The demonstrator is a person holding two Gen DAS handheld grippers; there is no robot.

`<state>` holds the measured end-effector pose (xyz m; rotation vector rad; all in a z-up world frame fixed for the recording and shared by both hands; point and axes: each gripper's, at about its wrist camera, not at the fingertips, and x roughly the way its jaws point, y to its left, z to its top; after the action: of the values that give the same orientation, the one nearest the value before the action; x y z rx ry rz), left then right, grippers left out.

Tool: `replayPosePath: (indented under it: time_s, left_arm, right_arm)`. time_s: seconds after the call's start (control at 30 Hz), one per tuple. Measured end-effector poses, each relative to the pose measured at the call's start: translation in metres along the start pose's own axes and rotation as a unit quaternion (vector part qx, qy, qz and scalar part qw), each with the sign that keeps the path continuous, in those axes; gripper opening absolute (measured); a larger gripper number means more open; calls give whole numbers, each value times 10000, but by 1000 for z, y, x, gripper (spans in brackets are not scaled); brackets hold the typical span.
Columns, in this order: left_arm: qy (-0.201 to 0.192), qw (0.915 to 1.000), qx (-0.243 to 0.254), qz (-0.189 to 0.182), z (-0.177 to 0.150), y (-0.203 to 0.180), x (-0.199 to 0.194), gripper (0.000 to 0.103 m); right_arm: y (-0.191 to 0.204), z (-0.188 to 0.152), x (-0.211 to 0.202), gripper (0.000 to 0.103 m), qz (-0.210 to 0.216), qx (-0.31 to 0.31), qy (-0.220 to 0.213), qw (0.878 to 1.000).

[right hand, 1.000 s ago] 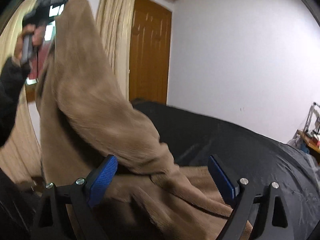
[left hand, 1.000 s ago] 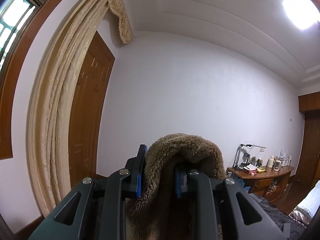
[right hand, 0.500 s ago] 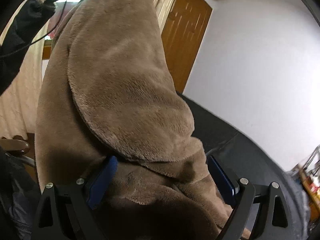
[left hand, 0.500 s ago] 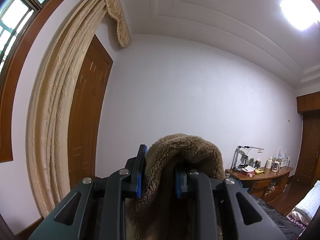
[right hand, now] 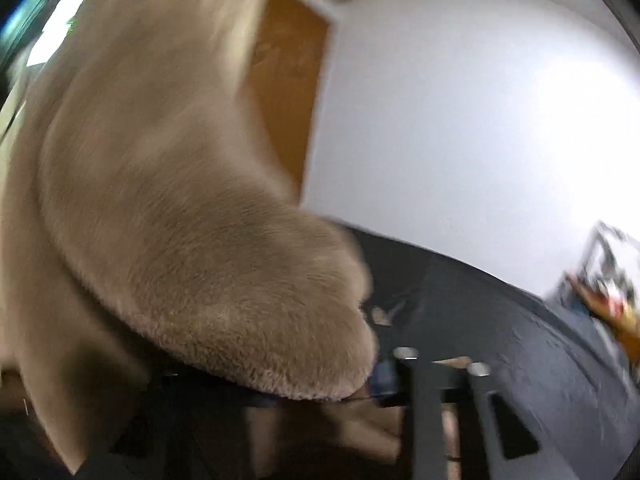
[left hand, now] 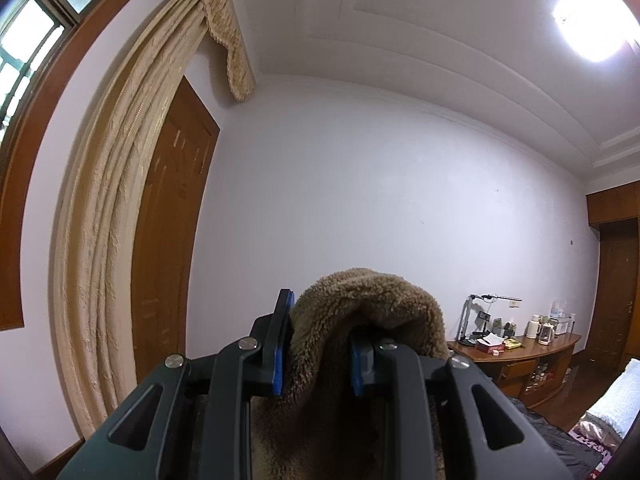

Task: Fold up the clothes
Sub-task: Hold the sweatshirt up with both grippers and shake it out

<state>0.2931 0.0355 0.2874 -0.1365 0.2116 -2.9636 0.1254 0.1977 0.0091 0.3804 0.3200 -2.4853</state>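
The left claw is clamped on a fold of the brown fleece garment, held up high. The right claw is closing on the garment's hanging part, above the dark bed cover.

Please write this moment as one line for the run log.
left gripper: shut on fleece garment | right gripper: closing on fleece garment | garment: held up

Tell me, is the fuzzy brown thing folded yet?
Not yet. Nothing looks folded. The fluffy brown fleece garment is clamped in the left gripper and held up in the air. The right gripper is closing on a lower flap of it. Laying it on the dark cloth-covered surface and folding remains.
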Motion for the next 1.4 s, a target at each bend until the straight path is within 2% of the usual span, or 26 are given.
replayPosePath:
  time_s: [0.07,0.17,0.3,0.33,0.47,0.5,0.57,0.67,0.77,1.03,1.1,1.23,1.3,1.4]
  left_arm:
    - [-13,10000,-33,33,0,3,0,28]
    - [11,9999,-93,74,-1,9,3,28]
    - [78,9998,-170,57,-5,18,8,28]
    - [80,9998,-182,36,-7,19,7,28]
    - [5,9997,-208,-118,-8,21,1,28]
    - [-28,9996,-211,-167,-7,21,-2,28]
    - [-162,9993,-220,-257,-3,21,-10,28]
    - [-460,9983,-205,-293,4,20,-26,34]
    - [-782,9964,-170,-286,11,20,-45,34]
    - [-1415,9893,-168,-320,27,22,-87,36]
    - [-1667,9857,-95,-247,33,15,-99,36]
    - [-2161,9763,100,-35,41,10,-119,52]
    - [-2187,9756,164,43,41,11,-121,54]
    - [-1846,9826,220,57,38,15,-102,54]
  right_arm:
    - [-23,7,-8,21,-229,437,-178,9986]
    - [-54,20,-27,19,-704,855,-527,9924]
    - [-87,48,-66,18,-1578,1037,-1250,9740]
    - [-86,56,-89,18,-1784,1080,-1462,9670]
    - [-82,102,-181,18,-2602,1121,-2322,9305]
    - [-86,128,-191,18,-2790,1073,-2536,9199]
    - [-74,184,-181,18,-3089,952,-2952,8991]
    - [-66,224,-225,18,-3525,699,-3531,8638]
    - [-44,244,-254,18,-3928,333,-3987,8281]
    - [22,254,-302,18,-4749,-305,-4883,7315]
    - [31,257,-311,18,-4886,-413,-4983,7150]
    - [54,263,-328,18,-5291,-645,-5216,6662]
    - [61,265,-331,18,-5387,-735,-5194,6593]
    - [63,265,-322,18,-5471,-864,-4970,6681]
